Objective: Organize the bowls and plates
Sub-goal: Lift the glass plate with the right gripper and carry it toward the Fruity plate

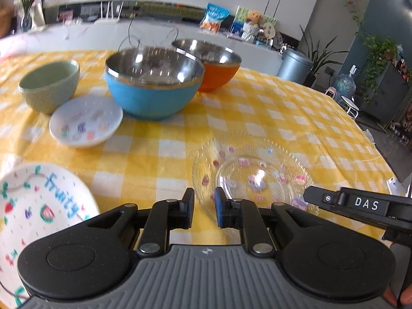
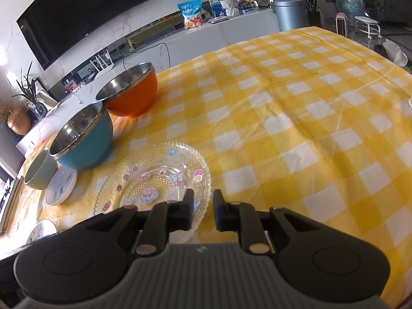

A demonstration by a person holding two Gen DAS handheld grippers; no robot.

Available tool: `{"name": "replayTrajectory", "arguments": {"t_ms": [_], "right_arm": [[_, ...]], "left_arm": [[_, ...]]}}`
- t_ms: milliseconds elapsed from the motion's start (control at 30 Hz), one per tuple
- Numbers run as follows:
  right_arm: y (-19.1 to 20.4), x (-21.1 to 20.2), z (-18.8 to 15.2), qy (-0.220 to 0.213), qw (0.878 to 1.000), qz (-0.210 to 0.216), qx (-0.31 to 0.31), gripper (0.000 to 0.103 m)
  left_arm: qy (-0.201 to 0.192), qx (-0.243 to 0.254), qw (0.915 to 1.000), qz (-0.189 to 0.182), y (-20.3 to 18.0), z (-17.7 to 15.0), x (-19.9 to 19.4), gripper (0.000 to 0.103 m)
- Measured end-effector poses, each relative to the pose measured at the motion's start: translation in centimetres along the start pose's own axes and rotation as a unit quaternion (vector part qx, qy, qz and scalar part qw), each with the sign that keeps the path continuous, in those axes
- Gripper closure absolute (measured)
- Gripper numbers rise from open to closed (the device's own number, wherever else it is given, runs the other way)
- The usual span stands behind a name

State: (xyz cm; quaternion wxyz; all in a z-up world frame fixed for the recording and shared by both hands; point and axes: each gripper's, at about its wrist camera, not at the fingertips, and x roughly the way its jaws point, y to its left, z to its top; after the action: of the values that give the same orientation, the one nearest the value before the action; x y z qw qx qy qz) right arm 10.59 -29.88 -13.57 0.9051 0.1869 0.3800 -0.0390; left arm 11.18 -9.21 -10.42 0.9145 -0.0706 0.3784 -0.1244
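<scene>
We hold both the left hand-held gripper [image 1: 204, 207] and the right hand-held gripper [image 2: 203, 209] slightly apart, empty, at the glass plate [image 2: 154, 177] on the tabletop [image 2: 296, 118].

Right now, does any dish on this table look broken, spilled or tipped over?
Nothing stands out. The blue bowl, orange bowl and green bowl stand upright and look empty. The glass plate and small saucer lie flat on the tablecloth, with no visible cracks or spills.
</scene>
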Motion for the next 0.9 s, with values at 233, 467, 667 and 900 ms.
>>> {"name": "replayTrajectory", "arguments": {"t_ms": [233,467,667,900], "right_arm": [[0.1,1.2,0.7,-0.022,1.000,0.006,-0.006,0.070],[0.0,2.9,1.3,-0.027,1.000,0.015,-0.003,0.070],[0.1,3.3,1.3,-0.034,0.999,0.007,0.000,0.079],[-0.5,2.6,0.6,-0.033,0.999,0.010,0.008,0.085]], "left_arm": [[-0.011,-0.015,0.9998,0.001,0.4,1.2,1.1,0.067],[-0.013,-0.041,0.9991,-0.008,1.2,1.0,2.2,0.067],[-0.020,-0.034,0.9992,-0.012,1.0,0.7,2.1,0.073],[-0.018,-0.038,0.9990,-0.018,1.1,0.7,2.1,0.084]]}}
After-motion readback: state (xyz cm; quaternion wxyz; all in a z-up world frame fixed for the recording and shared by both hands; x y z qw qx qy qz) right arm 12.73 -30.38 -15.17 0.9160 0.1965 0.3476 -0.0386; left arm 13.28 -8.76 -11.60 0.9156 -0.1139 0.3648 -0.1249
